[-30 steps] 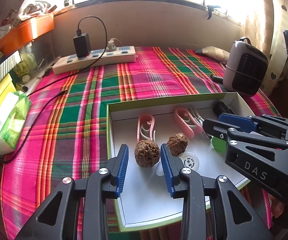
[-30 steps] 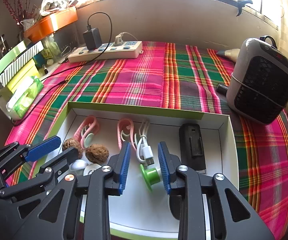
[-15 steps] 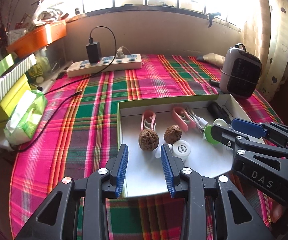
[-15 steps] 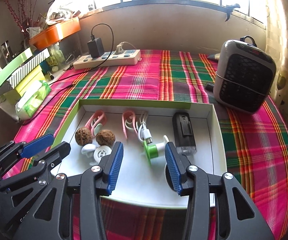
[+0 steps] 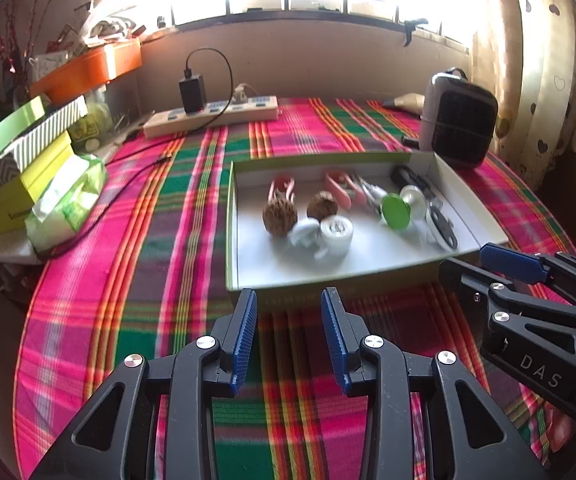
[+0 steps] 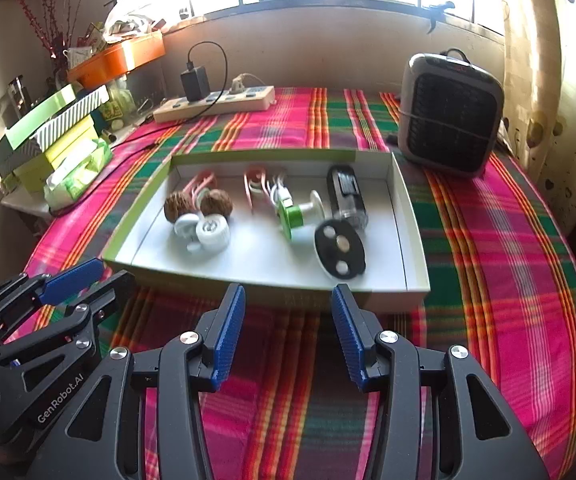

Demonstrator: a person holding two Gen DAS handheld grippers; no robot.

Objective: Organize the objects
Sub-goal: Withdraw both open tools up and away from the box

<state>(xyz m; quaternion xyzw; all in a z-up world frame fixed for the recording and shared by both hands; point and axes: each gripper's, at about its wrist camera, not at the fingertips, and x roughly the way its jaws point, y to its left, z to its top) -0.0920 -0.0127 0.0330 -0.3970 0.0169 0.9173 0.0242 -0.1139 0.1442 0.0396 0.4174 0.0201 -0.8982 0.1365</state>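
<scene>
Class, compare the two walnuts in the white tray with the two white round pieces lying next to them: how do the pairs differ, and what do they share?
The walnuts are brown and wrinkled; the white round pieces are pale and look smooth. The walnuts are roughly ball-shaped; the white pieces are flatter, wheel-like. The walnuts lie farther from the camera; the white pieces lie nearer the tray's front edge. Both pairs sit close together in the tray's left half, in no gripper.

A table covered by a pink, green and orange plaid cloth (image 6: 487, 264) carries everything. The shallow white tray with green outer walls (image 6: 407, 248) sits on it near the middle. Behind the tray, by the wall, lies a beige power strip (image 6: 216, 103) with a black charger plugged in. Behind the tray's right corner stands a small grey fan heater (image 6: 449, 114). Left of the tray, at the cloth's edge, lies a green tissue pack (image 6: 80, 172).
</scene>
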